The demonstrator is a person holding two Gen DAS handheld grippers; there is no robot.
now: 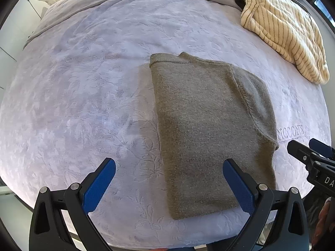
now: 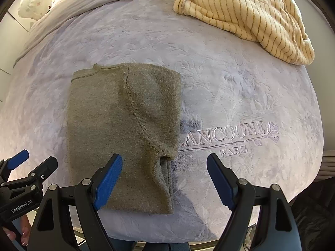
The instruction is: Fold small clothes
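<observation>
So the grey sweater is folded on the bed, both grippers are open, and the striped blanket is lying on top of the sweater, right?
Not quite. The striped blanket lies apart from the grey sweater, at the far right of the bed, as the right wrist view shows. Both grippers, left and right, are open.

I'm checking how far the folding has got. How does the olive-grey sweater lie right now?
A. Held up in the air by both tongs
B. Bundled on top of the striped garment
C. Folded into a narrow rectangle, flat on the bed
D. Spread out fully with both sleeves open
C: the sweater lies flat on the blanket with its sides folded in, and both the left tongs and right tongs are open, holding nothing.
</observation>
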